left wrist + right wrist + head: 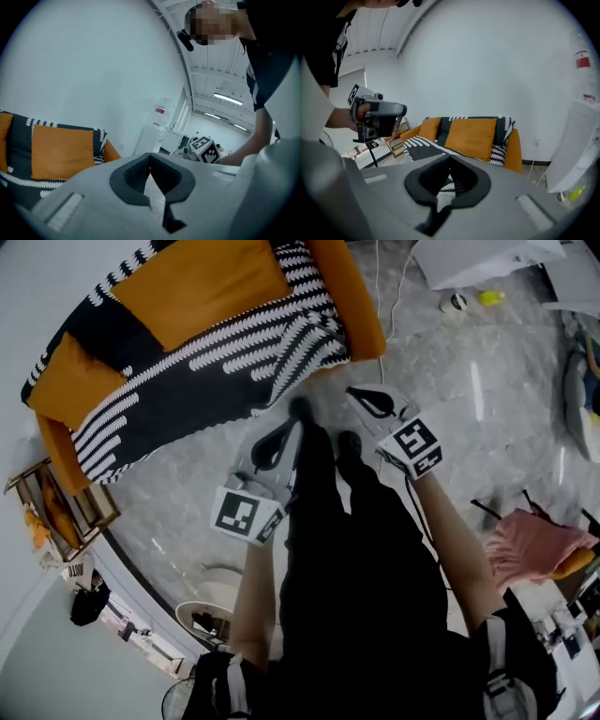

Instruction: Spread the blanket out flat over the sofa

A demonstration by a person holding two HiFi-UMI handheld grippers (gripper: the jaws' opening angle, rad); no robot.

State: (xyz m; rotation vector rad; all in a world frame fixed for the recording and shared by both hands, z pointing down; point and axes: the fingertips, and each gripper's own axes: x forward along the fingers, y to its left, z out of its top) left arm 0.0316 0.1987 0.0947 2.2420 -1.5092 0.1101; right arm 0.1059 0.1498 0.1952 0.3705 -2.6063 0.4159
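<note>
An orange sofa (pixel 206 282) stands at the upper left of the head view. A black-and-white patterned blanket (pixel 216 371) lies over its seat, back and front edge, with folds in it. Both grippers are in the air in front of the person's black trousers, short of the sofa. My left gripper (pixel 293 423) is shut and holds nothing. My right gripper (pixel 353 392) is also shut and holds nothing. In the right gripper view the sofa (pixel 471 136) and blanket (pixel 423 149) lie ahead beyond the shut jaws. The left gripper view points past the sofa's end (pixel 61 150) at a white wall.
A wooden side shelf (pixel 56 507) stands by the sofa's left end. A cable (pixel 380 296) runs over the marble floor beside the sofa's right end. White boxes (pixel 478 259) lie at the top right. A pink cloth (pixel 534 545) is at the right.
</note>
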